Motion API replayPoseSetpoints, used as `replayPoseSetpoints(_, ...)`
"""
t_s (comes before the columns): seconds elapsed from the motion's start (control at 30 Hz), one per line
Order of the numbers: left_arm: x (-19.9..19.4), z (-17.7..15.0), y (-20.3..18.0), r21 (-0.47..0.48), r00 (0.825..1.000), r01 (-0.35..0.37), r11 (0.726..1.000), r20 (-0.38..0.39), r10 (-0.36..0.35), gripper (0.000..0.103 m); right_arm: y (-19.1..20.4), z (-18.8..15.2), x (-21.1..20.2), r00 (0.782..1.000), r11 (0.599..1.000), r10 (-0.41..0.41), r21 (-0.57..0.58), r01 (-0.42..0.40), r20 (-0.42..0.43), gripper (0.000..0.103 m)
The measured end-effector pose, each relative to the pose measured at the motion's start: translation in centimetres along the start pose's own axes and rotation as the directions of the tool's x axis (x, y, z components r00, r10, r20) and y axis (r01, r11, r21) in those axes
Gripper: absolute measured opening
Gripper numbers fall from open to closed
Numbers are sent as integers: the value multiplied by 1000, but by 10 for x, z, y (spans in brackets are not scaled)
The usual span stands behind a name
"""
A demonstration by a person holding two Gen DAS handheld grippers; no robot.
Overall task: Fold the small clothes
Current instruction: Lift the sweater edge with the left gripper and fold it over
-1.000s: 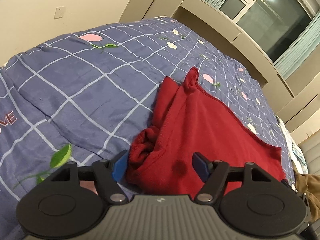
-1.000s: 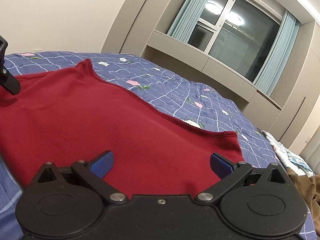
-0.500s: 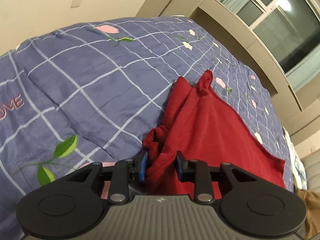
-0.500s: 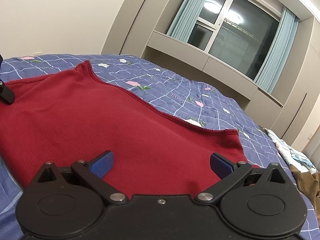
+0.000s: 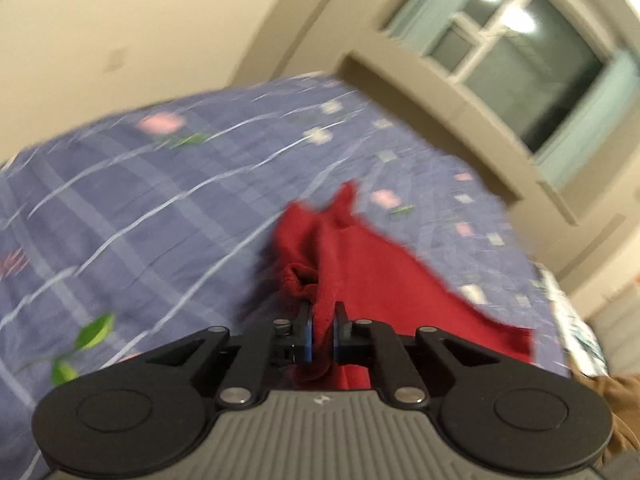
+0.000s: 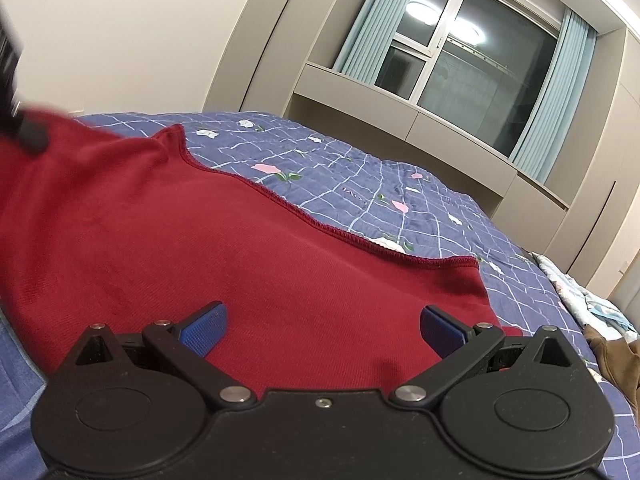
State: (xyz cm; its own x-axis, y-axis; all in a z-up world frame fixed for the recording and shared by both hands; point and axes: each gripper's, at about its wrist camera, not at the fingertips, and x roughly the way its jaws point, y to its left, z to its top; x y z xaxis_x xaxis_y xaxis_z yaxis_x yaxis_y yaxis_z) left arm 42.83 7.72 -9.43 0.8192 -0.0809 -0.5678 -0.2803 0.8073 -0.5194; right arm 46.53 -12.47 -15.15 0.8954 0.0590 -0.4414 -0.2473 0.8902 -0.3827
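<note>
A dark red knitted garment (image 6: 248, 264) lies spread on a blue checked bedspread (image 6: 400, 200). In the left wrist view my left gripper (image 5: 322, 330) has its blue pads closing on a bunched edge of the red garment (image 5: 360, 272), and the cloth is pinched between them and lifted off the bed. My right gripper (image 6: 323, 326) hovers low over the near part of the garment with its jaws wide open and only flat cloth below them. The left gripper's dark body (image 6: 20, 120) shows blurred at the far left of the right wrist view.
The bedspread (image 5: 140, 200) with flower and leaf prints stretches left and ahead. A brown garment (image 6: 616, 360) and a pale patterned cloth (image 6: 592, 300) lie at the right edge of the bed. Cabinets and a window with light blue curtains stand beyond.
My left gripper's jaws went from wide open to pinching the garment's bunched edge, then rose with it, pulling that side of the cloth up. The right gripper has stayed put and open.
</note>
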Motion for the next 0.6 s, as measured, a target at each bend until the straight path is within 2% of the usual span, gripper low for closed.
replayPoseSetpoints(0.1,-7,8,-27,87,996,84,993,14,-86,8,-3,0,-5,1000,1000,7,19,-8,27,102)
replayPoseSetpoints(0.17,-8,12,-46,137,990,139,981,8,-141,8,-11,0,-14,996,997,40,66,-45,78,102)
replayPoseSetpoints(0.23,-10,15,-67,185,982,188,964,-6,-191,8,-24,0,-26,990,987,82,131,-97,114,102)
replayPoseSetpoints(0.33,-7,16,-102,254,966,256,933,-35,-255,8,-46,-6,-44,988,969,115,208,-135,103,102)
replayPoseSetpoints(0.43,-3,8,-143,320,947,319,892,-80,-310,8,-68,-21,-66,991,962,118,241,-131,69,102)
replayPoseSetpoints(0.6,11,-28,-211,439,913,408,800,-191,-361,8,-100,-61,-103,995,957,103,272,-98,-4,102)
